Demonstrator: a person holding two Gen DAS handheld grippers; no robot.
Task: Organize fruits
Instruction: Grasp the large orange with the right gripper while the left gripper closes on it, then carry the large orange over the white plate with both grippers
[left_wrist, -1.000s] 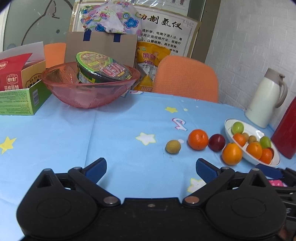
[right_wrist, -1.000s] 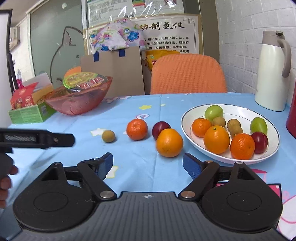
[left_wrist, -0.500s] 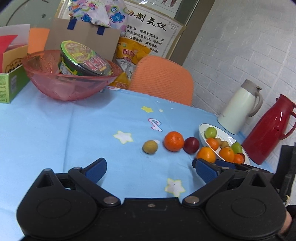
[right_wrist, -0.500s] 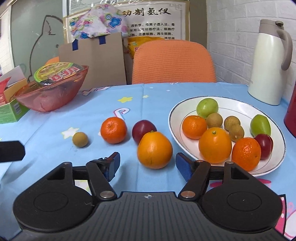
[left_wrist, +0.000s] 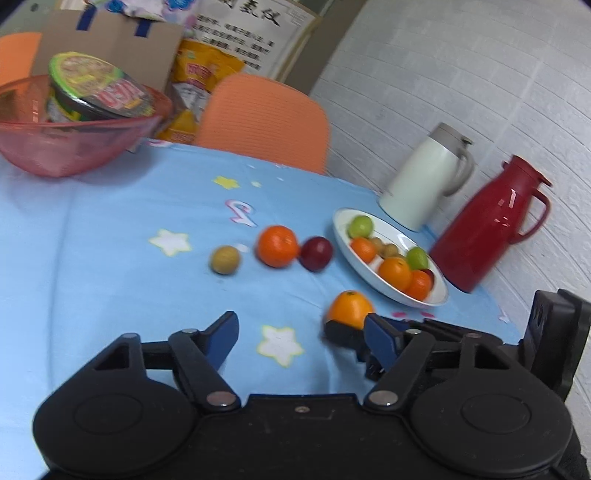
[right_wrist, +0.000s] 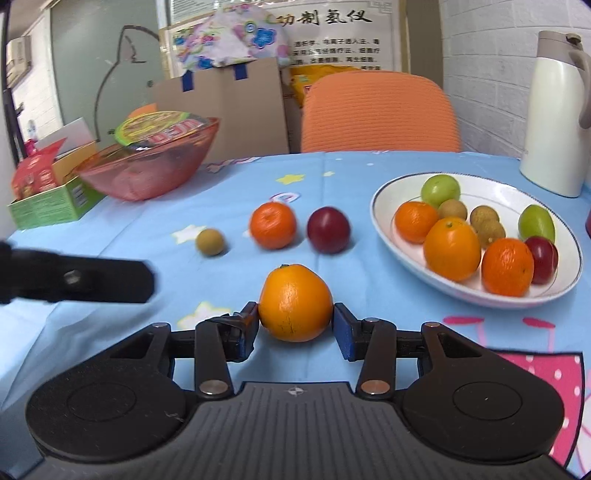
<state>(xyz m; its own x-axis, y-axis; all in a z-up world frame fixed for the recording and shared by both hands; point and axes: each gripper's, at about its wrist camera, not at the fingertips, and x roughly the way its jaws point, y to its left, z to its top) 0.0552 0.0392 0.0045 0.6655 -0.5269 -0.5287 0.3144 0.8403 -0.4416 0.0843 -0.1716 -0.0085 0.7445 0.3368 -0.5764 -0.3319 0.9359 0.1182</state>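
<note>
The right gripper grasps an orange between its blue pads, both touching the fruit's sides, low over the blue star-print table. Just beyond the orange, a small brown fruit, a tangerine and a dark red plum sit in a loose row on the cloth, near the white plate to the right. The plate carries green, orange, brown and red fruit. The left gripper hangs released, jaws spread wide over the cloth with nothing between them; from its camera the held orange shows just past its right finger, close to the plate's near rim. Behind the plate stand a cream flask and a red flask. At the table's far left a pink bowl holds an instant-noodle cup, beside a green box. An orange chair faces the table.
</note>
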